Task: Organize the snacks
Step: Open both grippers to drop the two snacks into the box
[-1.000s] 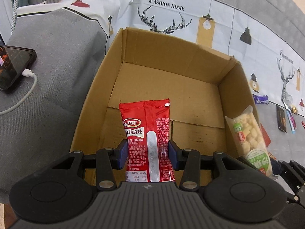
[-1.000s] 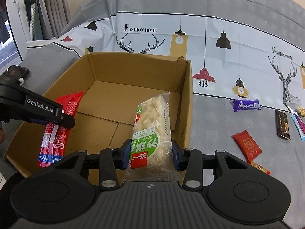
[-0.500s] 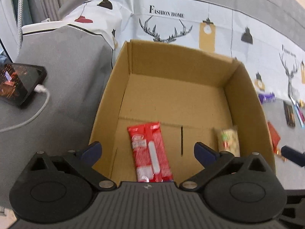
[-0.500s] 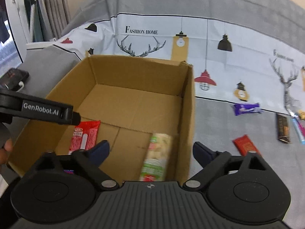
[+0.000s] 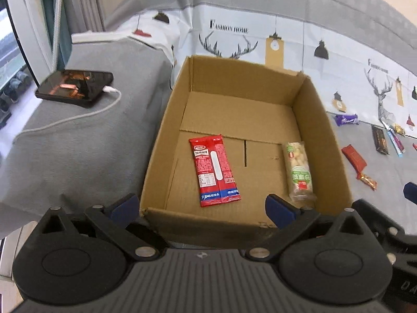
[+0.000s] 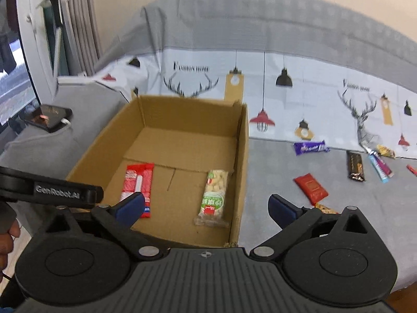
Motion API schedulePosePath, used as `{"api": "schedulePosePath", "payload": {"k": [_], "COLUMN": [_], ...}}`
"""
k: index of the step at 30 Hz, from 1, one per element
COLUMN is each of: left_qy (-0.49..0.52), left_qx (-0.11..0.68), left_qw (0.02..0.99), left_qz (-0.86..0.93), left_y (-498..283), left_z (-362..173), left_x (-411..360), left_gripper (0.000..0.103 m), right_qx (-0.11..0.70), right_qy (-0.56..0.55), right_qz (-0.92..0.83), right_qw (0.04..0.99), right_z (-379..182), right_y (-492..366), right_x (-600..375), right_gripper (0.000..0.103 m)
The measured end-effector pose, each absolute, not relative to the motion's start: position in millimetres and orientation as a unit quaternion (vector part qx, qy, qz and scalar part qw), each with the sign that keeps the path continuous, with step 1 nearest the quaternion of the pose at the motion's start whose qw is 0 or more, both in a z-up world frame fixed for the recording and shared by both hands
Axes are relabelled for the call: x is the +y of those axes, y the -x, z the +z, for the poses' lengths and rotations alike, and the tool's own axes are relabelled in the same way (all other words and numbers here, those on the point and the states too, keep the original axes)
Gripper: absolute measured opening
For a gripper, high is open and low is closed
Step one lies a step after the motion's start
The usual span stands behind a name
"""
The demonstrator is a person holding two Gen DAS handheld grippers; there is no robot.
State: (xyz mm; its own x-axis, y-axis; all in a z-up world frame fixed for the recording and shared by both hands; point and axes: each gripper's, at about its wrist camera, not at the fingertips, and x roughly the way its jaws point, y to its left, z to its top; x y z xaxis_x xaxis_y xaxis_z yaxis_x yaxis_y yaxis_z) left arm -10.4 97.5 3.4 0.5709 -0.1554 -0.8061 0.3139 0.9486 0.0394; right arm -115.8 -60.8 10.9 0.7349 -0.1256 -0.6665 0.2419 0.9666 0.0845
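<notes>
Cardboard box (image 5: 166,135) — open-topped, flaps down, standing on a grey cover with a printed cloth behind it; holds two items, both flat on the floor and well apart. Item one: red snack packet (image 5: 215,168), long foil sachet toward the box's left half, lengthwise. Item two: clear puffed-snack pack (image 5: 298,168) with a green label, close along the right wall. Outside the box, to its right on the cloth, loose stock not yet put away: purple bar (image 6: 310,147), dark brown bar (image 6: 355,165), red flat sachet (image 6: 310,186), a small orange-wrapped sweet (image 5: 367,180), and slim sticks (image 6: 379,165) farther off. Handling, by judgement: all light, soft-wrapped and somewhat slick; the puffed pack probably crushes easily, the bars are stiffer. Best taken across the short width near the middle, gently, since flat sachets offer little edge to lift. Left gripper (image 5: 200,204) — fingers spread wide, nothing between them, over the box's near wall. Right gripper (image 6: 206,206) — jaws opening, nearly full spread, nothing held, over the box's near right corner. Unrelated: phone (image 5: 74,87) on a white cable (image 5: 78,116), left of the box.
</notes>
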Motion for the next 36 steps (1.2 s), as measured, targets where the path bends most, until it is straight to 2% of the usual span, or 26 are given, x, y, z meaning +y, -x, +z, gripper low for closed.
{"api": "schedulePosePath", "payload": {"k": [20,36], "left_qy": [-0.08,-0.086], "left_qx": [0.393,0.379], "left_qw": [0.906,0.91], "left_qz": [-0.135,-0.14], "left_y": [97.9,114.9], "left_z": [41.2,48.4], "left_x": [123.0,124.9], "left_gripper": [0.103,0.103], "right_qx": [0.3,0.284], "right_qy": [-0.09,-0.086], "right_qz": [-0.096,-0.094], "right_qw": [0.945,0.95], "right_z": [39.0,45.1], "right_y": [199.3,213.3], "right_x": [-42.9,-37.1], "right_gripper": [0.102,0.102]}}
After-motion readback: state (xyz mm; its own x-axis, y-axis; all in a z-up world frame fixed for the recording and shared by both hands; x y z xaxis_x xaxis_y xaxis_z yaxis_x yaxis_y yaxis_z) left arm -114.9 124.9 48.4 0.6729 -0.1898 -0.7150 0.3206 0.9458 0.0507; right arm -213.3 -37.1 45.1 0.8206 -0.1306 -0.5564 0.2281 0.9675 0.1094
